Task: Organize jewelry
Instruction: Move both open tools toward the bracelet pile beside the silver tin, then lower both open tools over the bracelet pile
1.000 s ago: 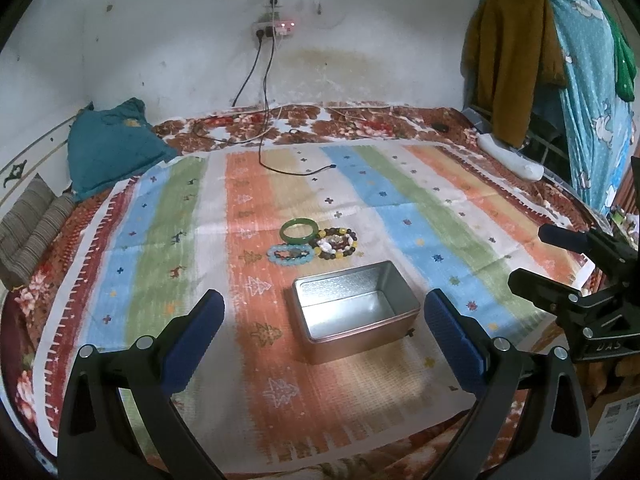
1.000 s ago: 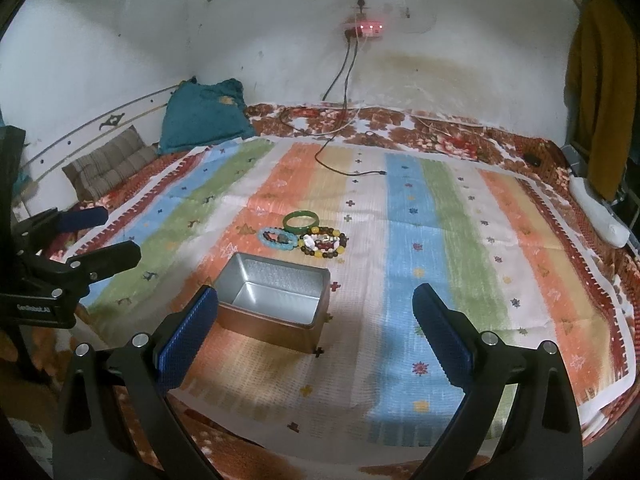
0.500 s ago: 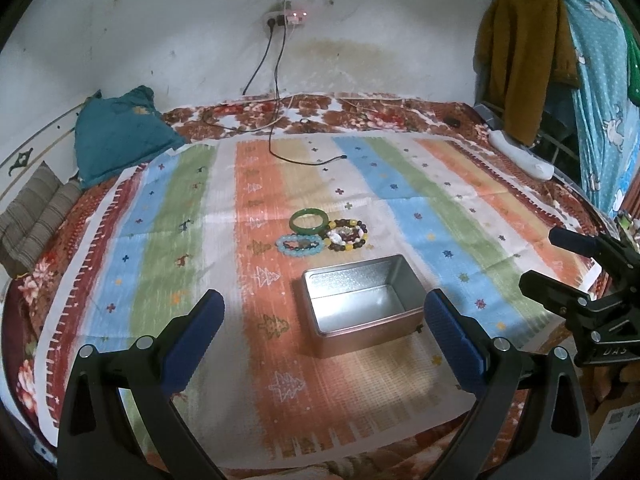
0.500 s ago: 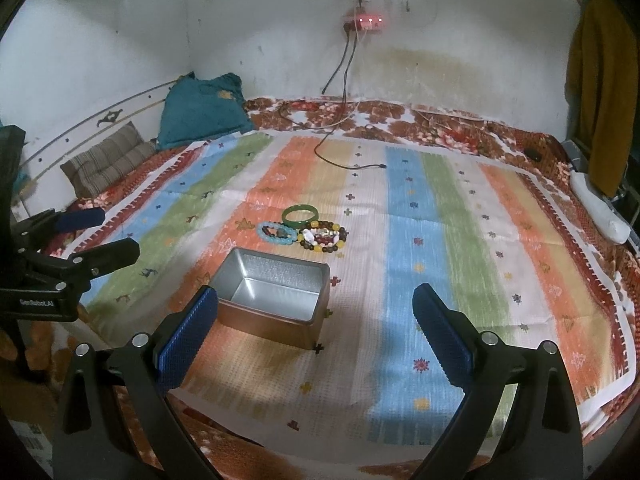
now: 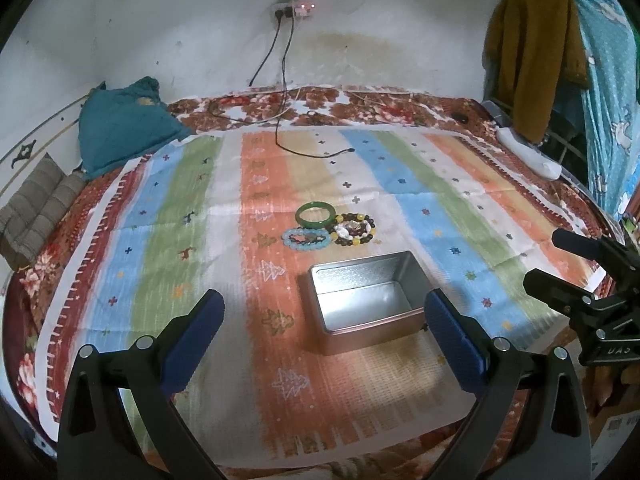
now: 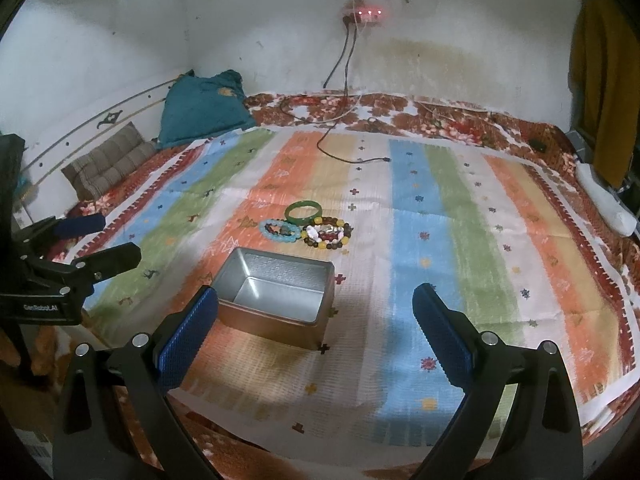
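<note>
On the striped, multicoloured cloth spread over the bed, an open rectangular silver metal tin was seen lying empty, its long axis running roughly left to right across both views. Just beyond its far rim three bracelets were clustered, touching one another – a solid green bangle farthest back, a pale blue beaded bracelet to the near left, and a mixed brown, yellow and white beaded bracelet to the near right. Nothing had yet been placed in the tin. The left gripper was held with its blue-padded fingers spread wide and empty, the tin lying ahead between them and the bracelets straight beyond. The right gripper was likewise spread wide and empty, but the tin and jewellery lay ahead and to its left. Neither gripper was judged clearly nearer – both were hovering short of the tin, well apart from the bracelets.
</note>
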A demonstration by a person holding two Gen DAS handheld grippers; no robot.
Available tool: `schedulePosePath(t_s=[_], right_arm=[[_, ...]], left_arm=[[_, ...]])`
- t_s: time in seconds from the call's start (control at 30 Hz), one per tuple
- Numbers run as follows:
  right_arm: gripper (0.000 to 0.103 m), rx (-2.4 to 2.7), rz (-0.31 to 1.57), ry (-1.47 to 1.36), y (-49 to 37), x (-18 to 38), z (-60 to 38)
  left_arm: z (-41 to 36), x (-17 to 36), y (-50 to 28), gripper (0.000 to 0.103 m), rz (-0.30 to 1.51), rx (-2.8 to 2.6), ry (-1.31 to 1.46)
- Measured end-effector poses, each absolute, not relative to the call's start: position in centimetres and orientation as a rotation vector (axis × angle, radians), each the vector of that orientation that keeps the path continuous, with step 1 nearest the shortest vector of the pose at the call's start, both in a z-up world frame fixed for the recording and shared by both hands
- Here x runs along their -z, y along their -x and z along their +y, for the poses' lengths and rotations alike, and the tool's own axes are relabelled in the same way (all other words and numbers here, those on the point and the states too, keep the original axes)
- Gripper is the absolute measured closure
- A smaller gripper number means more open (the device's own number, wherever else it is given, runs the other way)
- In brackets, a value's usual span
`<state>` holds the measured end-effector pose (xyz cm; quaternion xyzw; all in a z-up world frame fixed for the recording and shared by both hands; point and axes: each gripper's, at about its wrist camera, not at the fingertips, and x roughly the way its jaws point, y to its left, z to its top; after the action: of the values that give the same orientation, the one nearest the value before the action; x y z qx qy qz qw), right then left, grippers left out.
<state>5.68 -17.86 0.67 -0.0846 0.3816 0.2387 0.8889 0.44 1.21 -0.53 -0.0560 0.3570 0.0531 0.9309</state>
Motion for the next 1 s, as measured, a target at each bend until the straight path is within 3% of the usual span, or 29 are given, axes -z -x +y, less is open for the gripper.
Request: schedulePosePath(t_s=[1.0], right_arm=[[0.004, -0.457, 0.946, 0.122, -15.2, 1.8, -16.7]], left_arm=[[5.5, 1.7, -8.4, 0.006, 0.876, -0.198, 0.158]])
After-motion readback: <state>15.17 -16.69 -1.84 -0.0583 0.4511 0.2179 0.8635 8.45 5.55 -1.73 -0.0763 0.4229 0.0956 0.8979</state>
